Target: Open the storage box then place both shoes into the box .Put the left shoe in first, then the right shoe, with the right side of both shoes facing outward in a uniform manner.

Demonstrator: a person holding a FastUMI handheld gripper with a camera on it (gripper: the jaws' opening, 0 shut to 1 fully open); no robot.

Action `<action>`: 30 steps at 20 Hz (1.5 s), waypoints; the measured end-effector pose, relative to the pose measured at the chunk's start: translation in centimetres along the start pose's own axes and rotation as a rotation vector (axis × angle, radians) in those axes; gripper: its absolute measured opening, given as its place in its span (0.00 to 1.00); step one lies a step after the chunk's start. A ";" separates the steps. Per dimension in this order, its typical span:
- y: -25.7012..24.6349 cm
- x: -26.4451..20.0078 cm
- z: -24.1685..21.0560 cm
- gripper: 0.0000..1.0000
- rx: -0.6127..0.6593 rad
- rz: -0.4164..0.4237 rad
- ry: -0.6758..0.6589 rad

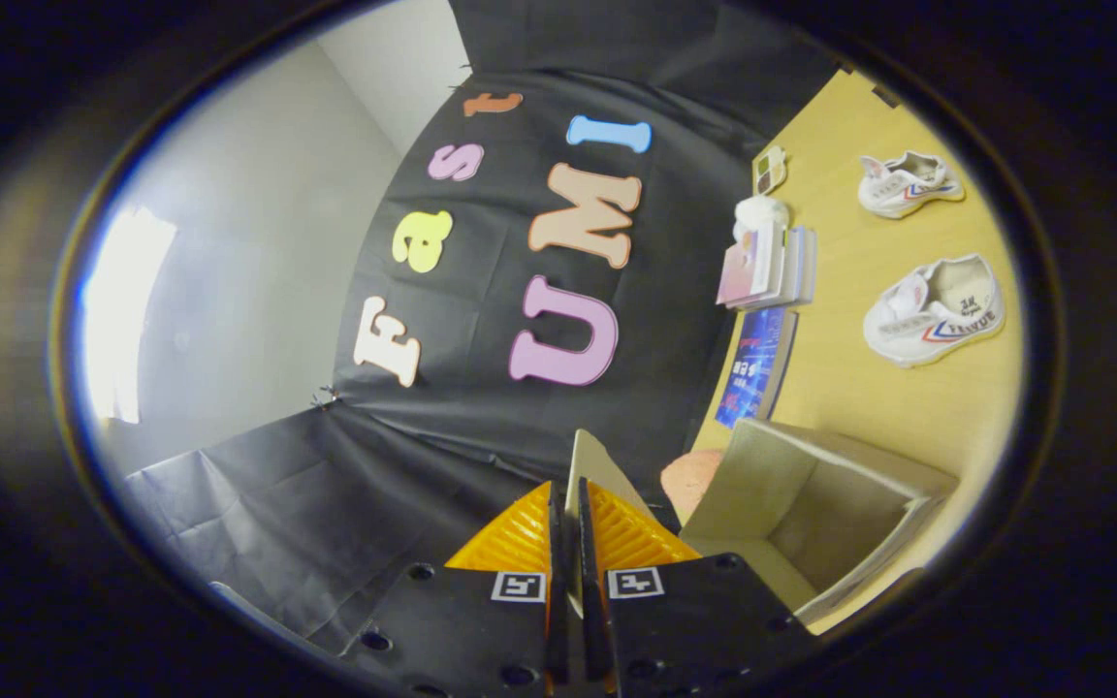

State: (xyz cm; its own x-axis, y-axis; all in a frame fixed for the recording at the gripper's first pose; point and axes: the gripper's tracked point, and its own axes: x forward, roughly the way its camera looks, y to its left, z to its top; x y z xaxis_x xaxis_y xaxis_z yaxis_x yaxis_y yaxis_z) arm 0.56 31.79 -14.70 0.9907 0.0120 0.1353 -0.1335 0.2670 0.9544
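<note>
Holding the lid (590, 465) of the storage box (815, 509), the gripper (568, 528) has both fingers pressed on the thin cardboard flap, which sticks up between them. The view is tipped on its side, so the gripper looks turned over while it swings the lid up and away from the box. I think it holds the lid this way to keep it out of the opening, so a shoe can go in.

The box sits open on the yellow counter (849, 388), just beside the fingers on the right. Its inside looks bare, with no shoe in it yet.

Both white shoes wait on the counter, well apart from the box. The nearer shoe (935, 310) lies beyond the box, and the farther shoe (908, 184) lies past that one. I cannot tell which is the left shoe and which is the right from here.

A blue book (757, 368) lies between the box and the booth wall. A stack of books (772, 267) stands beyond it, with a small white thing (760, 211) on top. Something round and orange (692, 480) sits close behind the box.

The opening step looks nearly done. Next, I think the lid must be let go so it stays back.
</note>
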 end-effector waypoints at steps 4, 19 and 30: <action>3.0 0.1 -4.5 0.09 -0.024 0.035 0.060; 2.0 1.4 -16.5 0.50 -0.232 -0.031 0.248; -2.1 -1.1 -5.9 0.99 -0.745 -0.244 0.247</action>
State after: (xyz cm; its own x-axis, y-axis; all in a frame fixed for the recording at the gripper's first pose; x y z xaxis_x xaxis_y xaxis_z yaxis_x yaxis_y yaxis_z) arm -0.09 36.86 -18.43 0.9782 0.0593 -0.1988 0.0517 0.8585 0.5102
